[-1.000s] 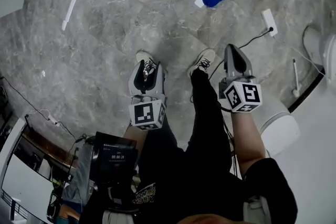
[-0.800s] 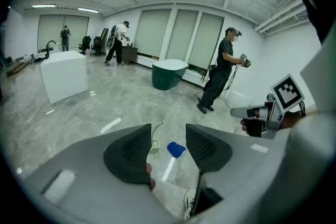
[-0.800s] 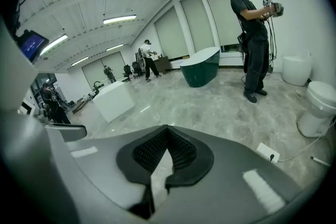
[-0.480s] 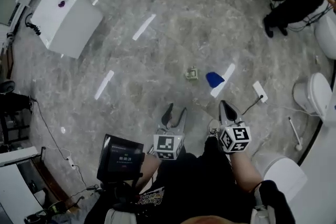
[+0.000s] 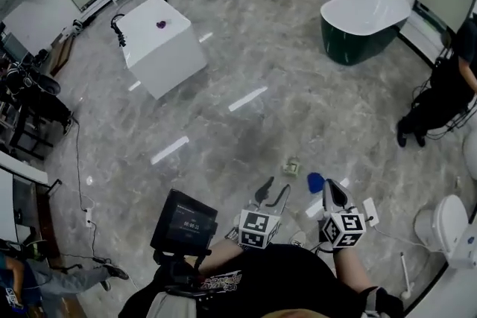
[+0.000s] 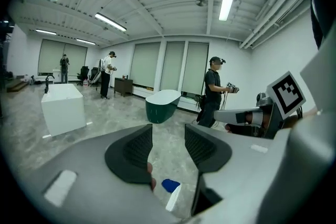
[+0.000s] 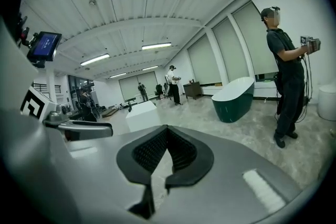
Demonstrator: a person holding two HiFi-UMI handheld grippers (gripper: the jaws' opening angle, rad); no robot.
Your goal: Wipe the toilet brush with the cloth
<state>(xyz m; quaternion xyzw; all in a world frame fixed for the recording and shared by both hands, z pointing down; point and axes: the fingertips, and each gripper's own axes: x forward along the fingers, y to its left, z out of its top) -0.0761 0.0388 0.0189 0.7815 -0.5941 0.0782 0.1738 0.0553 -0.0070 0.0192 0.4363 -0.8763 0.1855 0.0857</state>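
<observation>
A blue cloth (image 5: 315, 181) lies on the grey floor just beyond both grippers, and shows low between the left jaws as the blue cloth (image 6: 170, 184) far below them. The toilet brush (image 5: 403, 270) is a thin white stick standing at the right beside the toilet (image 5: 441, 223). My left gripper (image 5: 273, 192) is held up in the air, open; its jaws have just been closing a little with nothing between them. My right gripper (image 5: 332, 188) hangs beside it, shut and empty, its pads (image 7: 176, 152) meeting.
A white block (image 5: 160, 41) and a dark green bathtub (image 5: 365, 18) stand further off. People stand at the right (image 5: 440, 97) and at the back. A small object (image 5: 291, 167), white tape strips (image 5: 247, 98) and a power strip (image 5: 370, 211) lie on the floor.
Both grippers have risen from near the floor and now point more level. The head view has lifted from the feet and floor to take in the room.
</observation>
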